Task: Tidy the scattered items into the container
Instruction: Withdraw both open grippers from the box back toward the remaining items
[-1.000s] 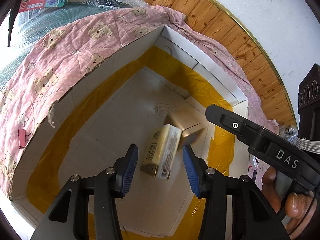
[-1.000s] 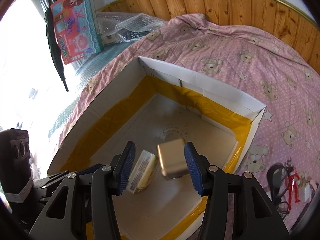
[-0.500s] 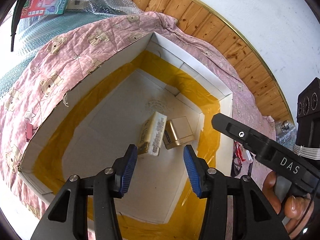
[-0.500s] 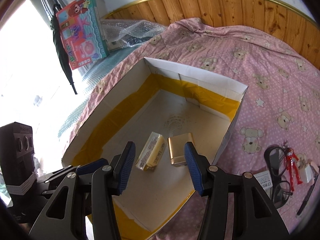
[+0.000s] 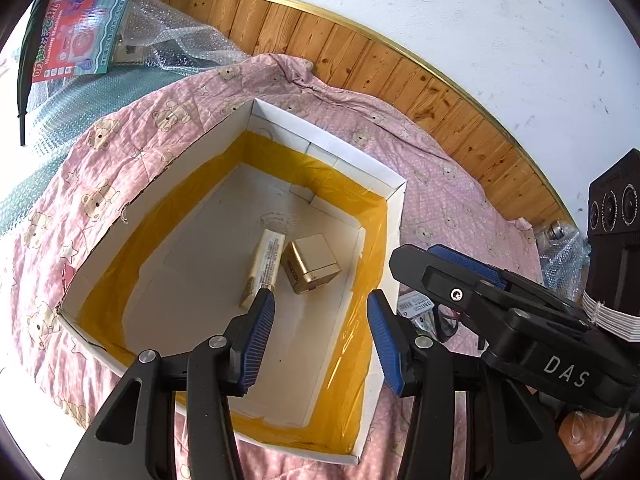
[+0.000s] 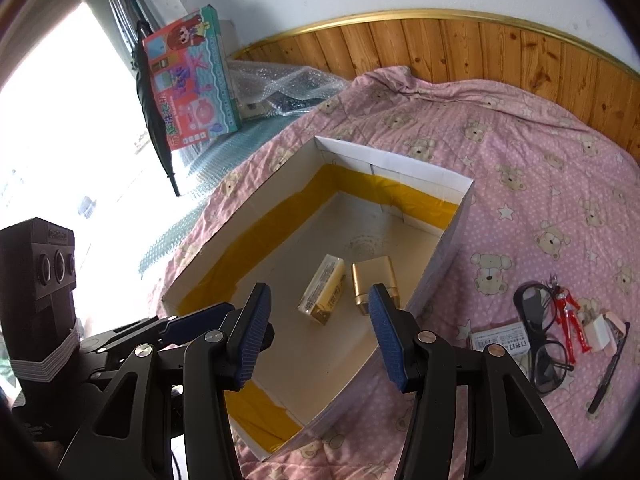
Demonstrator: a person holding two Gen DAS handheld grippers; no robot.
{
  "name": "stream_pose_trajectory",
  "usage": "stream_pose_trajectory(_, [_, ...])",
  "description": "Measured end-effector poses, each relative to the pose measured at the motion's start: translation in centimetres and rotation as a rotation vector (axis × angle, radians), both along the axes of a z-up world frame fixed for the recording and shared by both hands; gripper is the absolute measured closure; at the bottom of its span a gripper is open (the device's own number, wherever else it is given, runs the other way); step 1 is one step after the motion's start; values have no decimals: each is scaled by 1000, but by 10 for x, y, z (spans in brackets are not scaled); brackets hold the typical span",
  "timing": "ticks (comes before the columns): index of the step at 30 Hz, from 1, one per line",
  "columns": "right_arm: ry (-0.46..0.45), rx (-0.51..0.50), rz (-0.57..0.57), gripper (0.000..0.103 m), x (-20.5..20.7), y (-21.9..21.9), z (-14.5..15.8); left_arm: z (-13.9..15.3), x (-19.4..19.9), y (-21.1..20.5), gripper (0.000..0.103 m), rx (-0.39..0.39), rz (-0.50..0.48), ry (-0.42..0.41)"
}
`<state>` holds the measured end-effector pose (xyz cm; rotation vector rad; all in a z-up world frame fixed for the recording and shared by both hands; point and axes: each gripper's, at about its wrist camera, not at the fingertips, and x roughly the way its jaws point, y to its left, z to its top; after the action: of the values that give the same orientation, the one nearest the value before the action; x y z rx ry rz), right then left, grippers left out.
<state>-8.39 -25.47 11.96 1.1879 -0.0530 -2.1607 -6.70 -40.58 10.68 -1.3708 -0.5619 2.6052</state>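
A white cardboard box [image 5: 328, 160] [image 6: 392, 162] lined with yellow tape sits on the pink bear-print quilt. On its floor lie a long pale carton [image 5: 264, 266] [image 6: 325, 288] and a gold box [image 5: 314, 262] [image 6: 374, 278], side by side. My left gripper [image 5: 320, 334] hovers open above the box's near right part, holding nothing. My right gripper [image 6: 318, 330] also hangs open and bare over the near rim. On the quilt right of the box lie black glasses [image 6: 538, 340], a red toy figure [image 6: 568, 314], a white labelled packet [image 6: 500, 342], a small white-and-pink item [image 6: 602, 330] and a dark pen [image 6: 610, 368].
A colourful toy package [image 6: 192, 80] [image 5: 80, 28] and bubble wrap [image 6: 280, 84] lie beyond the box to the left, beside a black folded umbrella [image 6: 154, 112]. A wood-panelled wall [image 6: 480, 48] runs behind the bed. The right gripper's body [image 5: 500, 312] reaches across the left wrist view.
Both grippers have pulled back and up from the box. The pale carton and the gold box dropped from between the jaws and now rest still on the box floor.
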Motion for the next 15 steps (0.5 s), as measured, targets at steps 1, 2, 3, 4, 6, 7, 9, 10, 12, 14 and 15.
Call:
stream_pose_trajectory(1, [2,-5,-3,48,2,4,2,1,2,3,53,0,-3,3])
stream_pose_trajectory(2, [5,-10,-7,48,5,7,3,3,4,5,53,-1,-6,6])
stream_pose_trajectory(3, [7,-15,-10,48,7,11,5,4,5,8,53,-3,-10,8])
stream_pose_trajectory(4, [9,-21,-14,48,9,14,6,6,7,10,53,-5,-14,11])
stream_pose_trajectory(6, [15,-34,-19,48,13,21,10,10,10,15,53,-13,-19,18])
stream_pose_trajectory(7, [20,-40,-22,48,15,24,11,11,11,17,53,-16,-22,22])
stream_pose_trajectory(9, [29,-59,-24,48,20,31,16,15,14,21,53,-23,-28,31])
stream_pose_trajectory(10, [34,-69,-26,48,22,35,18,18,15,23,53,-26,-31,36])
stream_pose_trajectory(12, [46,-91,-24,48,27,41,23,22,18,28,53,-32,-37,46])
stream_pose_trajectory(14, [54,-113,-22,48,32,47,27,26,21,33,53,-40,-41,57])
stream_pose_trajectory(15, [57,-121,-22,48,34,50,27,27,22,35,53,-43,-42,60])
